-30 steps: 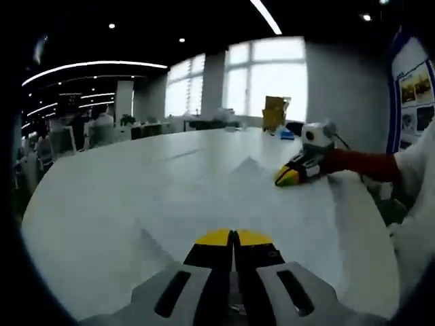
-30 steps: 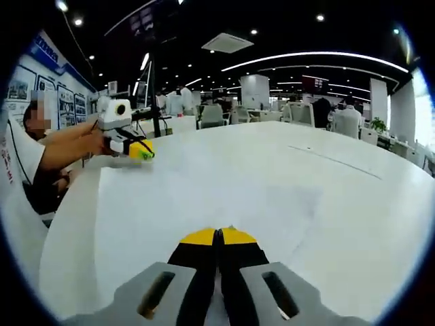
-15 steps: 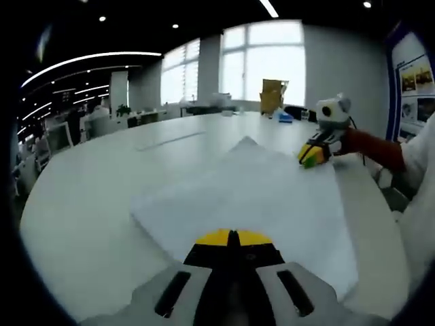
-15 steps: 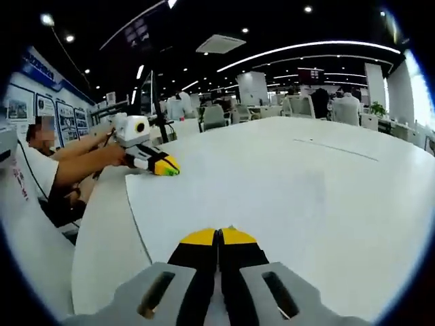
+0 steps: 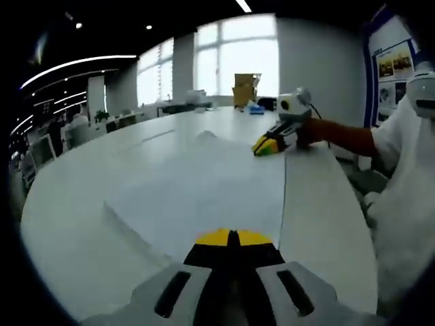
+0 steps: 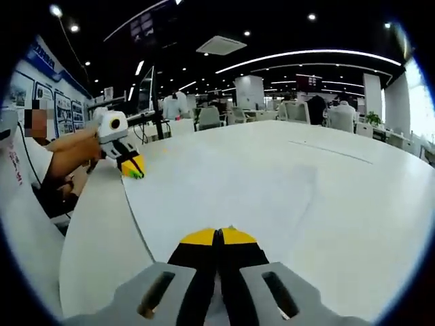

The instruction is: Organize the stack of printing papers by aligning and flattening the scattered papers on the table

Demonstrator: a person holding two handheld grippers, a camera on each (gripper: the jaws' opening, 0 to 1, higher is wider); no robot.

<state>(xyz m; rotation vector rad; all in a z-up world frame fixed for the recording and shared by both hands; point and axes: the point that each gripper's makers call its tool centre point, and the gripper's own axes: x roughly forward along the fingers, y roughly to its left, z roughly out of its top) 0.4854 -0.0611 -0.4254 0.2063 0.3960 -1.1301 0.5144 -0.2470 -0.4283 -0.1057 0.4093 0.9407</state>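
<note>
One tabletop (image 5: 75, 204), white and wide. One spread of papers (image 5: 204, 190) lies on it; the sheets overlap too closely to count. Two grippers: the left gripper (image 5: 233, 239) at the bottom of the left gripper view, the right gripper (image 5: 264, 145) at that frame's upper right. One cardboard box (image 5: 246, 89) stands at upper centre.

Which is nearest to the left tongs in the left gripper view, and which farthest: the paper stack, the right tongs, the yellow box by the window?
1. Paper stack: directly ahead of the left tongs, on the table.
2. Right tongs: ahead and right, at the stack's far corner.
3. Yellow box: farthest, beyond the table by the window.
</note>
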